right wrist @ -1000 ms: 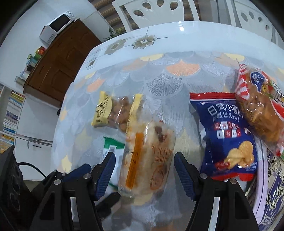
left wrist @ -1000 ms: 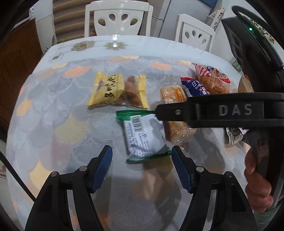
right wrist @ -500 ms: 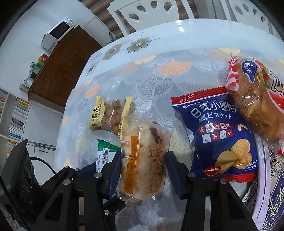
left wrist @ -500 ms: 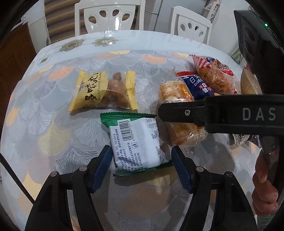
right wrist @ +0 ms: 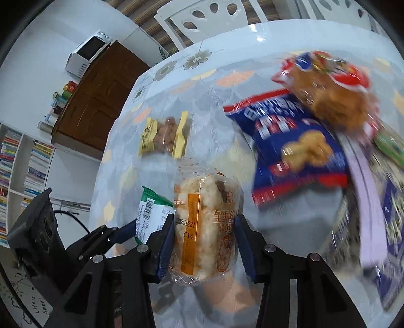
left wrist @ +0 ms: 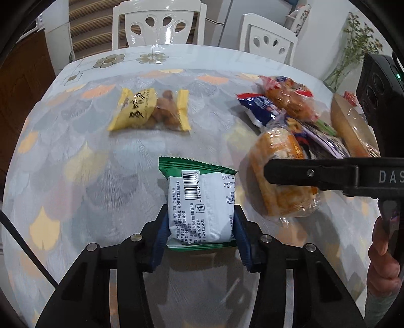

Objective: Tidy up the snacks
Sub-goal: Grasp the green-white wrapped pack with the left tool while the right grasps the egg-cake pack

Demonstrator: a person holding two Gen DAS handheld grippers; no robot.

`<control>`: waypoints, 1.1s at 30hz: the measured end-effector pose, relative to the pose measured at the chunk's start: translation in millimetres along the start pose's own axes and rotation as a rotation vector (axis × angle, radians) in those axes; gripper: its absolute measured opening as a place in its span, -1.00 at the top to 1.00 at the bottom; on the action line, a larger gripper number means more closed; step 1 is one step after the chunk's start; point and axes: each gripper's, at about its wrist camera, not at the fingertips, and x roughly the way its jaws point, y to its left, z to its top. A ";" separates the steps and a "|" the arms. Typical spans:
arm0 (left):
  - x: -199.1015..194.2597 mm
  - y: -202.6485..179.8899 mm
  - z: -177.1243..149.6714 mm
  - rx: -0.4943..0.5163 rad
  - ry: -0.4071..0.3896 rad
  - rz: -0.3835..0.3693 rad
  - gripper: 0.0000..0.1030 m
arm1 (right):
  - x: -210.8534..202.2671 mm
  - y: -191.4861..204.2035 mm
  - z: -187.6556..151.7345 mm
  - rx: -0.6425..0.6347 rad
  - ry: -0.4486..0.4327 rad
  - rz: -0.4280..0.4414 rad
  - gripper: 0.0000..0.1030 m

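Observation:
A green and white snack packet [left wrist: 202, 191] lies barcode up on the patterned table [left wrist: 75, 151]. My left gripper [left wrist: 200, 234] is closing on it, and both blue pads touch its sides. In the right wrist view my right gripper [right wrist: 204, 242] is closing on a clear packet of pale puffed cake with an orange label [right wrist: 204, 201], pads pressed against it. That packet [left wrist: 277, 156] also shows right of the green one, under the right gripper's black finger [left wrist: 315, 174]. The green packet [right wrist: 151, 212] shows to its left.
A yellow peanut packet [left wrist: 149, 111] lies farther back on the table. A blue biscuit bag [right wrist: 295, 146], a red bag of fried snacks [right wrist: 328, 85] and other packets are piled at the right. Two white chairs [left wrist: 159, 22] stand behind. A hand [left wrist: 383, 254] grips the right handle.
My left gripper slid forward around the green packet and its jaws came in onto its sides. The right jaws narrowed onto the orange-label packet and carried it rightward, toward the pile.

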 end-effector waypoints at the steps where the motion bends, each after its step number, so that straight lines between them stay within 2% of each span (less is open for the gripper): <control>1: -4.4 -3.2 -5.0 -0.005 -0.004 -0.001 0.13 | -5.0 -1.4 -5.9 -0.001 -0.005 -0.001 0.13; 5: -15.9 -14.1 -17.1 -0.011 -0.015 -0.022 0.13 | -27.6 -6.8 -33.0 -0.015 -0.013 -0.060 0.13; 7: -20.3 -23.1 -23.7 0.003 -0.015 -0.033 0.13 | -40.4 -8.4 -47.9 -0.034 -0.017 -0.115 0.13; 9: -23.2 -32.3 -29.7 0.016 -0.014 -0.041 0.13 | -51.5 -9.8 -62.7 -0.069 -0.019 -0.204 0.13; 11: -25.9 -38.7 -34.3 0.022 -0.019 -0.041 0.13 | -60.7 -8.4 -78.5 -0.114 -0.032 -0.334 0.13; 14: -29.3 -45.9 -36.2 0.021 -0.022 -0.043 0.13 | -63.8 -9.6 -93.0 -0.153 -0.022 -0.432 0.13; 17: -35.0 -51.8 -36.7 0.030 -0.026 -0.049 0.13 | -66.3 -14.8 -103.0 -0.152 -0.006 -0.376 0.11; 19: -40.3 -55.4 -37.3 0.041 -0.034 -0.047 0.13 | -73.4 -14.9 -108.4 -0.159 -0.020 -0.360 -0.11; 24: -46.5 -64.2 -36.8 0.055 -0.045 -0.050 0.13 | -95.7 -17.8 -123.6 -0.164 -0.059 -0.358 -0.12; 29: -47.3 -69.7 -35.2 0.060 -0.048 -0.053 0.13 | -100.0 -20.3 -128.0 -0.126 -0.061 -0.297 -0.12; 33: -47.7 -70.1 -35.2 0.058 -0.047 -0.048 0.13 | -107.5 -21.1 -127.8 -0.102 -0.114 -0.276 -0.12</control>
